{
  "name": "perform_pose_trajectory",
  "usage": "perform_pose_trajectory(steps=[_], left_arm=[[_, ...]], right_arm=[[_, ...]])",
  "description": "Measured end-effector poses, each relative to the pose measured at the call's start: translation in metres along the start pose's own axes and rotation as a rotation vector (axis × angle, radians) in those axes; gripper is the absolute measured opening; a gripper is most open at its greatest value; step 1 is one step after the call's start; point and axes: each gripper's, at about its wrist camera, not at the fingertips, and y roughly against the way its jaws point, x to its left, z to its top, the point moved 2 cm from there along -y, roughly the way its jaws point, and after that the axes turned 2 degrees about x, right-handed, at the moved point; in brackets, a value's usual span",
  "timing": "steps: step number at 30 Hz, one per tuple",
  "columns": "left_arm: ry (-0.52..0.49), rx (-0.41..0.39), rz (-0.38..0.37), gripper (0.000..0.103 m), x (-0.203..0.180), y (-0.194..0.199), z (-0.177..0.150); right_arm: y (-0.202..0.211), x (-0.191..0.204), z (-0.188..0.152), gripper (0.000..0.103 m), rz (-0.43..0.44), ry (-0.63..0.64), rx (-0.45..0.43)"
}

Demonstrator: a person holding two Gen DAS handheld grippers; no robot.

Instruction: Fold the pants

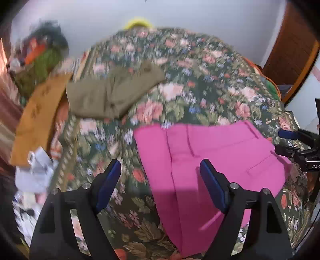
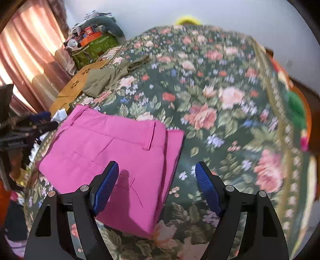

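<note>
Floral cloth in dark green with pink and red roses covers the bed [image 2: 220, 96], which fills both views and stretches away ahead of both tongs to a pale wall [image 1: 180, 14]. Pink curtains [image 2: 24, 52] hang far off to the left of the right tongs, lit from behind. A wooden door [image 1: 290, 54] stands far ahead and to the right of the left tongs.

The pink pants [image 2: 112, 156] lie folded into a flat packet on the bedspread, just below and between the two tongs. In the right wrist view the packet sits under the left finger of the right tongs [image 2: 156, 176], with a belt loop and pocket seams facing up, while the right finger hangs over bare bedspread. In the left wrist view the same pants [image 1: 200, 160] lie under the right finger of the left tongs [image 1: 160, 176], and the left finger is over the flowers.

Both tongs stand wide apart with nothing between their blue pads; neither touches the cloth as far as the views show.

An olive garment [image 1: 112, 94] lies folded well ahead and to the left of the left tongs, beside an orange-brown cardboard box [image 1: 38, 116]. Beyond it sits a green box [image 2: 94, 48] piled with clutter. A yellow thing [image 2: 188, 20], blurred, peeks over the far edge of the bed.
</note>
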Motion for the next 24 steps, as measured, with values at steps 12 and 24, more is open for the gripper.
perform_pose_trajectory(steps=[12, 24], left_arm=[[0.082, 0.088, -0.146, 0.081, -0.001, -0.032, 0.0], [0.067, 0.067, -0.164, 0.036, -0.015, -0.032, 0.006]], right_arm=[[-0.042, -0.023, -0.001, 0.074, 0.165, -0.185, 0.081], [-0.047, -0.021, -0.002, 0.027, 0.254, -0.252, 0.084]])
